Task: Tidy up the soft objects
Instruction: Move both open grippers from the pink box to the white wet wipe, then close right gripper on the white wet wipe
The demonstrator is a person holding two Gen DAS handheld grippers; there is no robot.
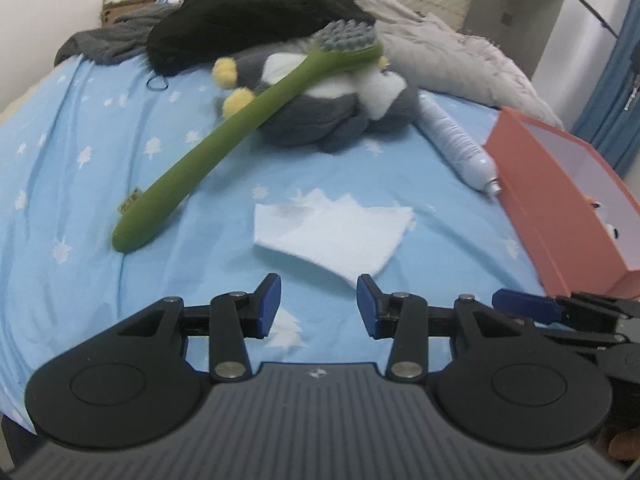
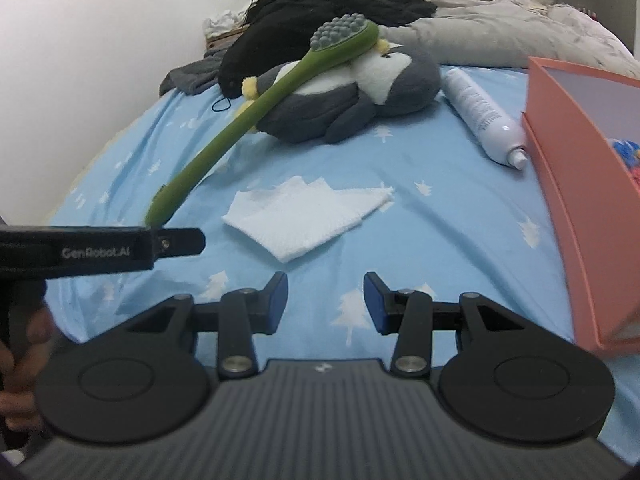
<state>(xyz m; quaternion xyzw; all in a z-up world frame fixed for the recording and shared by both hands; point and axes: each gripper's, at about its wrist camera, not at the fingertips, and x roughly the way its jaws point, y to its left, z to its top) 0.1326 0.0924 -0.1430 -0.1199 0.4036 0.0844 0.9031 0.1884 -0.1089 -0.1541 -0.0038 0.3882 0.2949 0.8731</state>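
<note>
The stuffed penguin [image 2: 352, 92] lies mid-bed, toward the pillow end, propping the green brush [image 2: 256, 112]. A folded cloth [image 2: 304, 216] lies nearer; the orange box [image 2: 568, 184], probably the destination, sits at the right edge. Both the left gripper [image 1: 319, 306] and the right gripper [image 2: 326, 303] hover with jaws spread, empty.

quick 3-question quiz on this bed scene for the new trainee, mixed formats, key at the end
1. True or false: the green brush lies flat on the sheet, clear of the penguin plush.
2. Which lies nearest the open left gripper? A) white bottle B) folded white cloth C) black garment
3. Fill in: the bottle's nozzle end points toward the ____ box.

Key
1. False: its head rests on the plush.
2. B
3. orange
</note>
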